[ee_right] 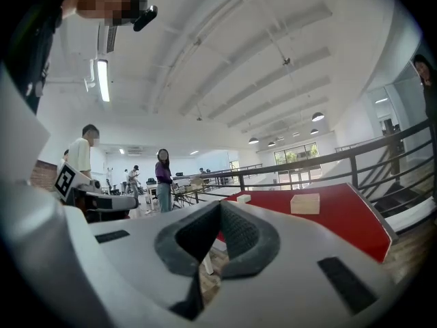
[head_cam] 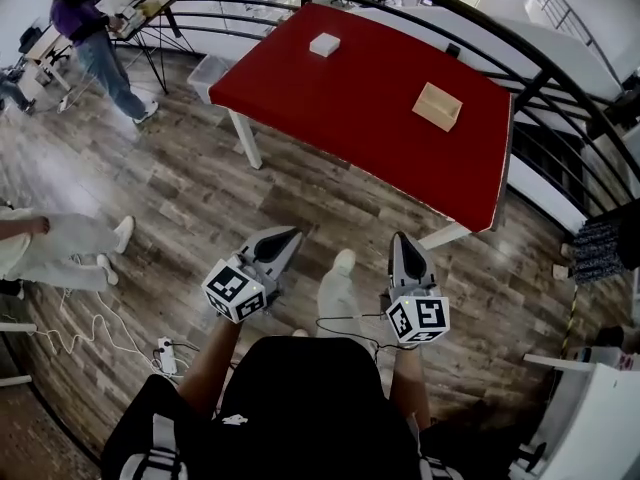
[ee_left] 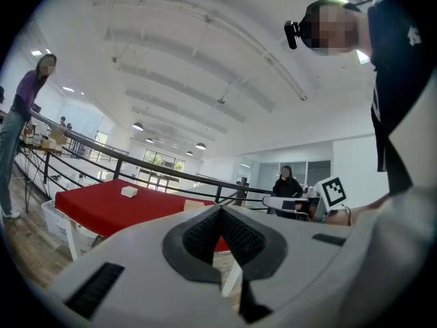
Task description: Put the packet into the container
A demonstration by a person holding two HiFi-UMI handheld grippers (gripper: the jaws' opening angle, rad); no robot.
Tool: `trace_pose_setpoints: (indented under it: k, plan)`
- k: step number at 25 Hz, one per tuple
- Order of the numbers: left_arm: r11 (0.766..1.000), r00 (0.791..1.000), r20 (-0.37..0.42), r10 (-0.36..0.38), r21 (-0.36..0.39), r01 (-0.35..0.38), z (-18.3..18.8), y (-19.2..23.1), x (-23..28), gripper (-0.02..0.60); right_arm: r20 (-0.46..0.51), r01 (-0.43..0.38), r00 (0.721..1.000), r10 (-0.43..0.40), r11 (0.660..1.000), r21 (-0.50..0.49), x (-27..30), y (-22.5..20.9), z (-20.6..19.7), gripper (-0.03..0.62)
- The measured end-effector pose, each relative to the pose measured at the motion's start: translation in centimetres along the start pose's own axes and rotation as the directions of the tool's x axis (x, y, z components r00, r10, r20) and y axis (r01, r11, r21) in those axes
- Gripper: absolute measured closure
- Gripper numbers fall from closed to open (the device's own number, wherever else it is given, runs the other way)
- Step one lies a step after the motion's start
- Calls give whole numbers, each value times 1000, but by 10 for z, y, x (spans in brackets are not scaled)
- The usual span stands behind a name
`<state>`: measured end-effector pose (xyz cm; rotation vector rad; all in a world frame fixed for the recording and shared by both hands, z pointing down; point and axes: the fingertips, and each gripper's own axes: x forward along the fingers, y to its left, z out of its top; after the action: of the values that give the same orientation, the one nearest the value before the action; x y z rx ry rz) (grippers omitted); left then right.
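Note:
A red table [head_cam: 360, 98] stands ahead of me on the wooden floor. On it lie a small white packet [head_cam: 324, 44] at the far side and a shallow beige container [head_cam: 438, 106] toward the right. Both also show in the left gripper view, the packet [ee_left: 128, 192] and the container [ee_left: 194, 204], and in the right gripper view, the packet [ee_right: 243, 199] and the container [ee_right: 304, 203]. My left gripper [head_cam: 291, 234] and right gripper [head_cam: 399, 238] are held level over the floor, well short of the table. Each has its jaws shut with nothing between them.
A black railing [head_cam: 560, 78] curves behind and right of the table. A person [head_cam: 95, 38] walks at the far left; another's legs [head_cam: 70, 248] show at the left edge. A power strip [head_cam: 167, 356] with cable lies on the floor. A clear bin [head_cam: 208, 73] stands by the table.

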<state>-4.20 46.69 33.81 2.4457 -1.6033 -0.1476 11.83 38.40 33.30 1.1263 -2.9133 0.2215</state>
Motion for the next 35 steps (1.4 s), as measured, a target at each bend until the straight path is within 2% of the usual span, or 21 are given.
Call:
trace_pose_setpoints:
  k: [4, 11, 19, 24, 35]
  plan:
    - [1000, 1000, -11, 2, 13, -2, 7, 39, 62, 581, 20, 2, 1000, -2, 1000, 2, 59, -46, 6, 572]
    - [1000, 999, -30, 14, 22, -13, 41, 106, 179, 581, 14, -23, 1000, 23, 999, 22, 167, -129, 33, 572]
    - [999, 997, -53, 51, 17, -50, 58, 166, 273, 581, 0, -51, 999, 51, 998, 42, 258, -198, 46, 572]
    - [998, 995, -71, 69, 2, -69, 56, 196, 315, 581, -19, -64, 998, 65, 996, 57, 298, -227, 42, 572]
    - [995, 989, -112, 93, -29, -96, 50, 265, 371, 581, -48, -71, 996, 74, 996, 63, 369, -254, 37, 572]
